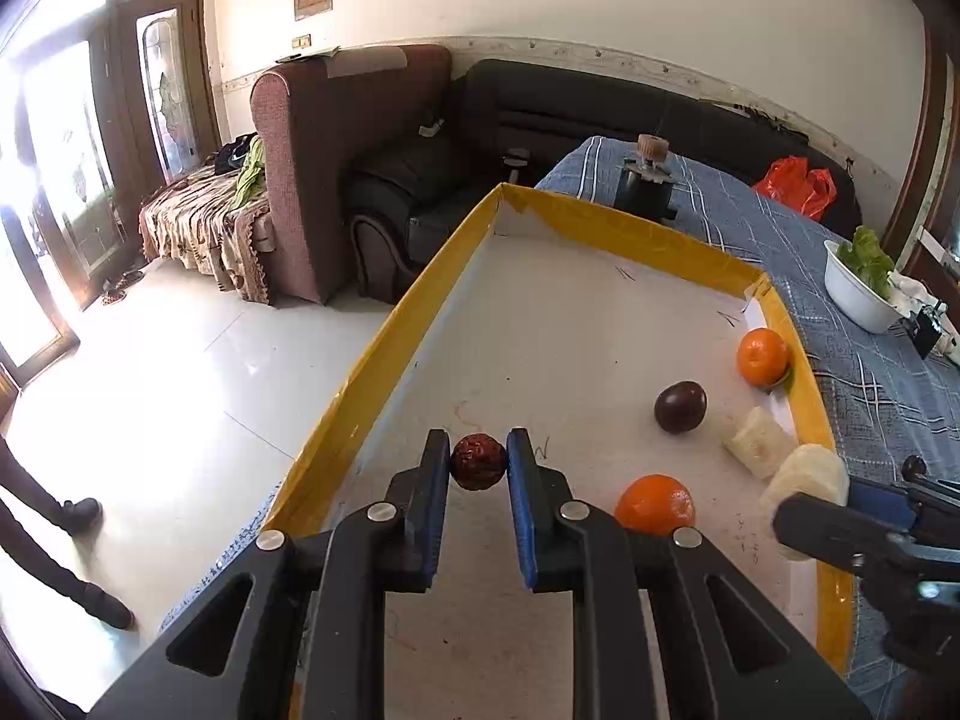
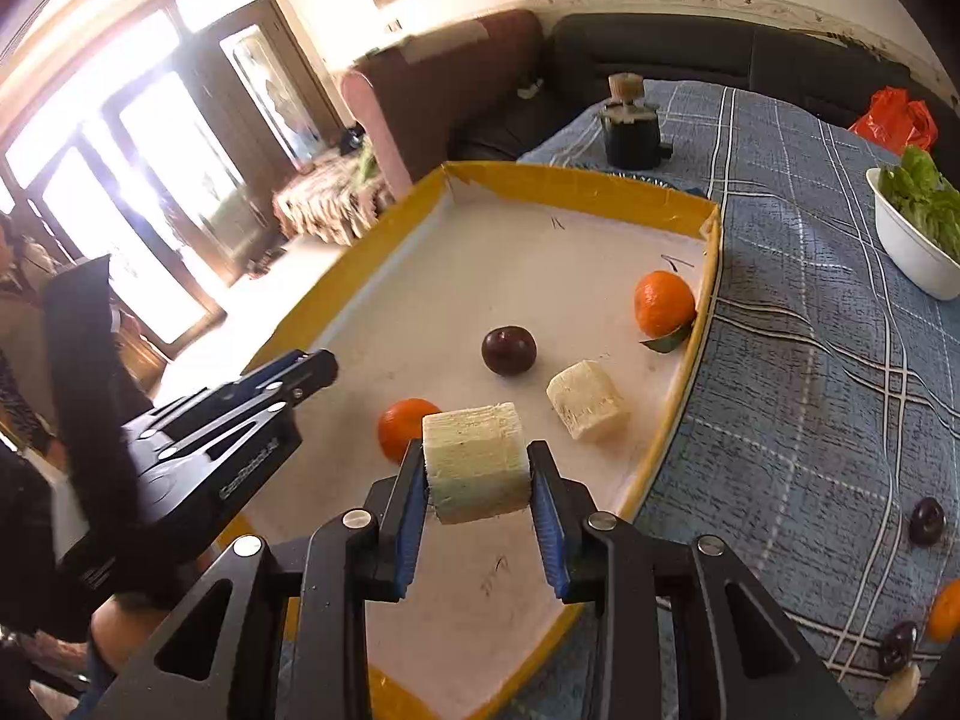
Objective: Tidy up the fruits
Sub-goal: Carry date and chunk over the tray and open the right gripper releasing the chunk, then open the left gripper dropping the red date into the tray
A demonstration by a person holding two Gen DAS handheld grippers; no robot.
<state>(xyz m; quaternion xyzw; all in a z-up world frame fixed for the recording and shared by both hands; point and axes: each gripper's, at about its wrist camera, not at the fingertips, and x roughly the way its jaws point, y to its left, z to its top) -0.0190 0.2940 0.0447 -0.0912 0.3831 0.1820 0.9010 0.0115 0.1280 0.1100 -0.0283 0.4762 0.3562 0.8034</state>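
Observation:
A white tray with a yellow rim (image 1: 384,354) (image 2: 360,276) lies on the blue checked tablecloth. My left gripper (image 1: 478,461) is shut on a small dark red wrinkled fruit (image 1: 477,461) over the tray's near left part. My right gripper (image 2: 477,474) is shut on a pale cut fruit chunk (image 2: 477,459) above the tray's near end; this chunk also shows in the left wrist view (image 1: 807,477). In the tray lie two oranges (image 1: 655,504) (image 1: 762,356), a dark plum (image 1: 680,407) (image 2: 509,350) and a second pale chunk (image 1: 759,441) (image 2: 587,401).
A white bowl of lettuce (image 2: 915,240) and a black jar (image 2: 630,132) stand on the cloth. Loose plums (image 2: 927,521), an orange (image 2: 947,612) and a pale chunk (image 2: 900,687) lie on the cloth at the right. Sofas and a tiled floor lie beyond the table's left edge.

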